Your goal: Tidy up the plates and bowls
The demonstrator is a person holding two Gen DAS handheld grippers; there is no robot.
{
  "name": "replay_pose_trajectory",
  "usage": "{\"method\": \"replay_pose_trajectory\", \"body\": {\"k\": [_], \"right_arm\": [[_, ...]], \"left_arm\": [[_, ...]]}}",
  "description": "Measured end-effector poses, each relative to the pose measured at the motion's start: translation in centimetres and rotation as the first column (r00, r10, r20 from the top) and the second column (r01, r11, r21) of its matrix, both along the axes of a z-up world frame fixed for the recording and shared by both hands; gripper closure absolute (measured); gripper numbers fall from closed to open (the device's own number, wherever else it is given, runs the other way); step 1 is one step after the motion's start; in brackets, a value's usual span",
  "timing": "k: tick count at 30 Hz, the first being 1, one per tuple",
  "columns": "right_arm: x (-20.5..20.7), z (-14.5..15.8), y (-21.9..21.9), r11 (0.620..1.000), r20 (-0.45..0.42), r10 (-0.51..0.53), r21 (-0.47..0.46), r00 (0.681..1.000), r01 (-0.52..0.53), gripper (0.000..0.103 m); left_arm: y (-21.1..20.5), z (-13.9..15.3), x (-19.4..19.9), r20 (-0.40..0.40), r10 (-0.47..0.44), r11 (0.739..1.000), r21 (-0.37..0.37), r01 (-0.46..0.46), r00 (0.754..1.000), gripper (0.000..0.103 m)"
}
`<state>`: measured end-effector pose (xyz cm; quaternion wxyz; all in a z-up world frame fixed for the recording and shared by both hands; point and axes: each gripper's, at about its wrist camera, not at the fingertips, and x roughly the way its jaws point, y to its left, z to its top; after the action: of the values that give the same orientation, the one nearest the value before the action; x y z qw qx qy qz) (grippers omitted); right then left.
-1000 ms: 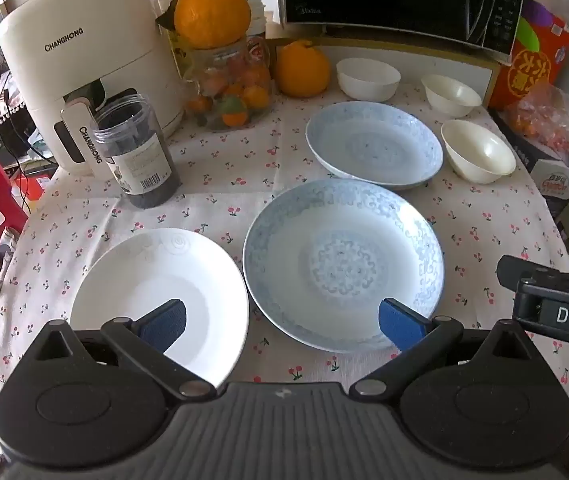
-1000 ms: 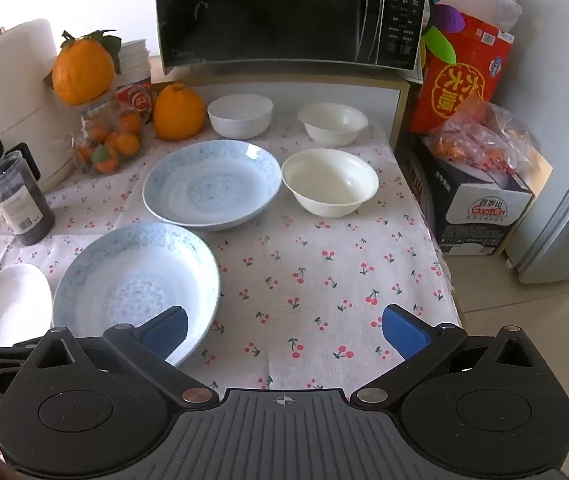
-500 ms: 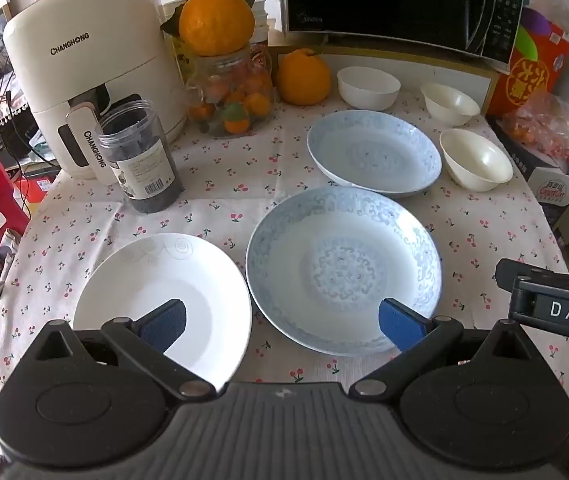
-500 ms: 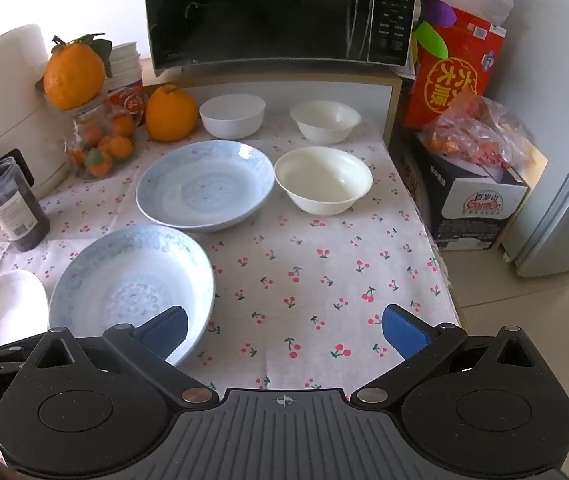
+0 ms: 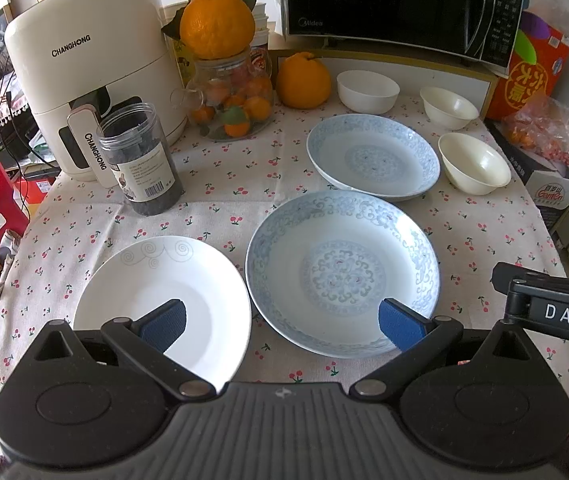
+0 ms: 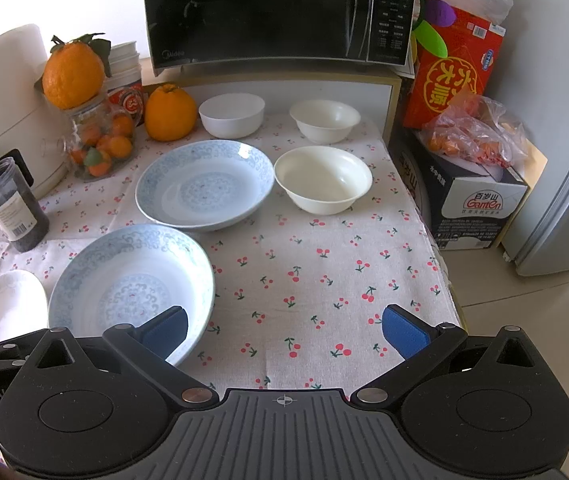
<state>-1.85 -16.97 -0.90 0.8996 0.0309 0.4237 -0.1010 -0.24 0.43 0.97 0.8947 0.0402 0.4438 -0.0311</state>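
While both grippers — left gripper and right gripper — hang spread and empty, nothing is stacked yet, so the white plate under the left jaws likely needs gripping first.

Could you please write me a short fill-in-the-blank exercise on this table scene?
1. The number of small white bowls on the table is ___.
2. The two patterned plates are decorated in ___.
3. Both the left gripper and right gripper have jaws that are ___.
4. One large orange sits atop a glass ___.

Missing: three; blue; open; jar
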Motion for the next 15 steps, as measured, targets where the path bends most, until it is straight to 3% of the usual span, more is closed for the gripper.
{"method": "replay_pose_trajectory", "body": {"k": [15], "right_arm": [[-0.03, 0.03, -0.04, 1.0, 0.001, 0.0, 0.0, 1.0, 0.0, 0.0]], "left_arm": [[-0.02, 0.09, -0.03, 0.004, -0.002, 1.0, -0.005, 0.002, 1.0, 0.0]]}}
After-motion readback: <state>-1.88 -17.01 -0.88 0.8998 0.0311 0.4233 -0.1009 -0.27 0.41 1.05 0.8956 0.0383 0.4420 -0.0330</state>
